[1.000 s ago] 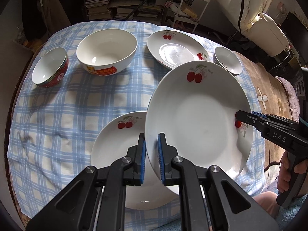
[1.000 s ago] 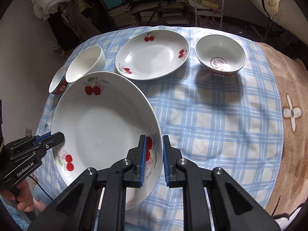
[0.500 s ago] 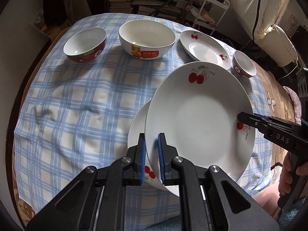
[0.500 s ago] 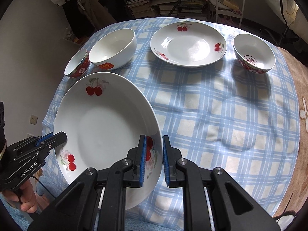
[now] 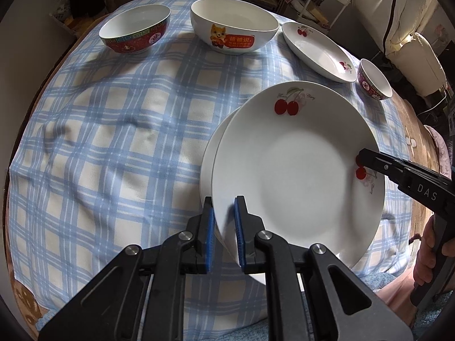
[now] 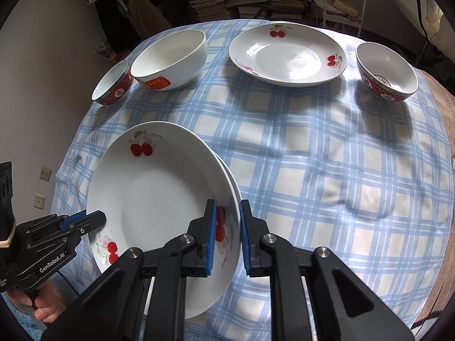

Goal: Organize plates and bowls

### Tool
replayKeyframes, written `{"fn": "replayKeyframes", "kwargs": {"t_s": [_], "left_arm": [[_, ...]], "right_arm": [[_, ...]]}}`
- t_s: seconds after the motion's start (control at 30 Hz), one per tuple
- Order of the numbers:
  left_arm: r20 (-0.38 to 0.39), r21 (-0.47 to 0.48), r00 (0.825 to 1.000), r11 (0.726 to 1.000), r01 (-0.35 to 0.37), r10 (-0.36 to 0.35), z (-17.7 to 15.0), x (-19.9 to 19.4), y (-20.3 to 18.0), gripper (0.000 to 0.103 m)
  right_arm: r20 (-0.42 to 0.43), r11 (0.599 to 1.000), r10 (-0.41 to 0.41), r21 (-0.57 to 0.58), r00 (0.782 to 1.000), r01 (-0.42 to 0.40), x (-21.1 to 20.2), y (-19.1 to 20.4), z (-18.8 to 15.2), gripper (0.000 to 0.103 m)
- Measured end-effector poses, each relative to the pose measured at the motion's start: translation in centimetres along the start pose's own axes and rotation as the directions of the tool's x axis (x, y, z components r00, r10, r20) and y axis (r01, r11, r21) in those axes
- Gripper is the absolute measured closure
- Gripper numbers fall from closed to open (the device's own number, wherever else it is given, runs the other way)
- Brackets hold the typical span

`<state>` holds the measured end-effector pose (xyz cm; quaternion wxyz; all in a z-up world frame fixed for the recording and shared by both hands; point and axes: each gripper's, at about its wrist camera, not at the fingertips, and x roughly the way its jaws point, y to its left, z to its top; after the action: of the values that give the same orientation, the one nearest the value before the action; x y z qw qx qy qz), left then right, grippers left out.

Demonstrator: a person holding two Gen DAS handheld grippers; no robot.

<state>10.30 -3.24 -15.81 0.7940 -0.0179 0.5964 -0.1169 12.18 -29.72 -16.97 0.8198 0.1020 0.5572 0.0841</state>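
- Far left, the red bowl [image 5: 135, 29] sits by itself on the checked cloth [image 5: 113, 142], not stacked with anything yet.
- Just beside it is the big white bowl [image 5: 233, 28], also on its own.
- Front and middle: the top plate [image 5: 298, 176] is nearly down on the lower plate [image 5: 209, 153], which only peeks out along the left edge. So one stack looks almost done, I'd say.
- Left gripper [image 5: 223, 221] has the plate's near rim between its blue pads, jaws a bit apart around it. Right gripper [image 6: 226, 221] straddles the opposite rim the same way.
- Further right, the back plate [image 6: 287, 54] is still loose, presumably next.
- Far right, the small bowl [image 6: 386, 69] waits alone too.
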Motion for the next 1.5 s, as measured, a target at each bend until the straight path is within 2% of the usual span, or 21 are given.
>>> {"fn": "replayKeyframes", "kwargs": {"t_s": [0.4,0.97,1.37,1.5], "left_arm": [[0.004,-0.011,1.000,1.000,-0.023,0.023,0.1,0.5,0.7,0.090],[-0.034,-0.016,0.998,0.998,-0.059,0.058,-0.2,1.9,0.9,0.089],[-0.030,-0.007,0.996,0.996,-0.089,0.089,-0.2,2.3,0.6,0.087],[-0.027,0.001,0.995,0.995,-0.099,0.099,-0.2,2.4,0.3,0.087]], "right_arm": [[-0.025,1.000,0.006,0.010,1.000,-0.006,1.6,0.2,-0.4,0.086],[-0.057,1.000,-0.014,-0.003,0.998,0.014,3.1,0.5,-0.5,0.086],[-0.033,0.999,-0.033,-0.016,0.999,0.032,3.4,1.1,-0.5,0.085],[-0.027,0.997,-0.064,-0.043,0.998,0.063,3.5,1.6,-0.5,0.085]]}}
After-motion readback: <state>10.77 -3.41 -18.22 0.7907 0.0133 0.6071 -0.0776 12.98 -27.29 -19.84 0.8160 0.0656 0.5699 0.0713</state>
